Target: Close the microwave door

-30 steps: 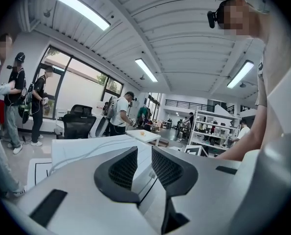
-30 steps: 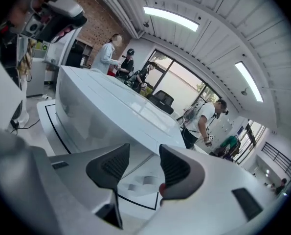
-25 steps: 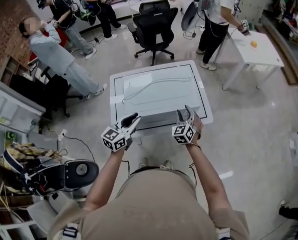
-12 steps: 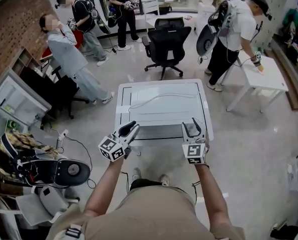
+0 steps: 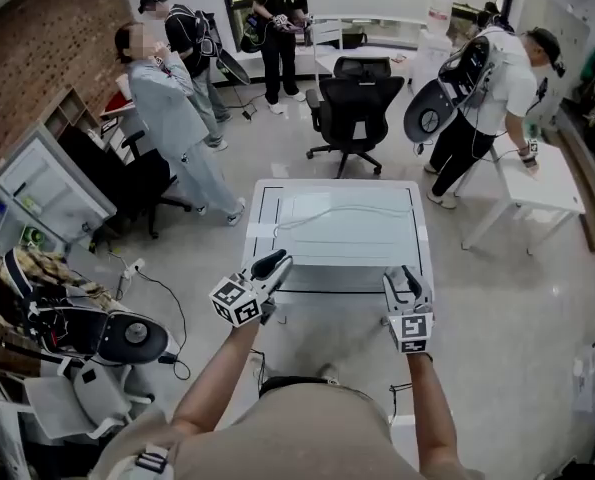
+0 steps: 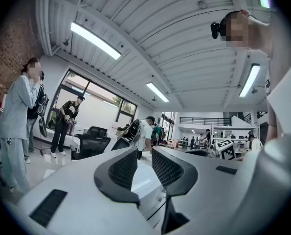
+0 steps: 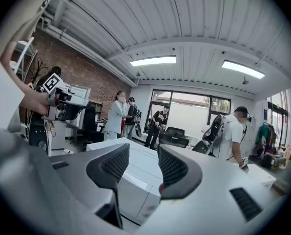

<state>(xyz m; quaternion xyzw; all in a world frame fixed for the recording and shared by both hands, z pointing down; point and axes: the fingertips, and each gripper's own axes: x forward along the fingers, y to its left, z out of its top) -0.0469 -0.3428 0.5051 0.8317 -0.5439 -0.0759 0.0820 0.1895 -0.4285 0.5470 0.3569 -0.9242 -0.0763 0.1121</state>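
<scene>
Both tools are released and empty: the left tool (image 5: pixel 275 262) has its jaws narrowly apart and the right tool (image 5: pixel 400 280) wider, each near the front edge of the white microwave (image 5: pixel 337 230). A black office chair (image 5: pixel 360 103) stands beyond the microwave, and a white cable (image 5: pixel 322 213) lies across its top.

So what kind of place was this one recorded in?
Probably an open-plan office or lab workspace: a brick wall, a black office chair and a white table, with people standing about, such as the person in grey.
</scene>
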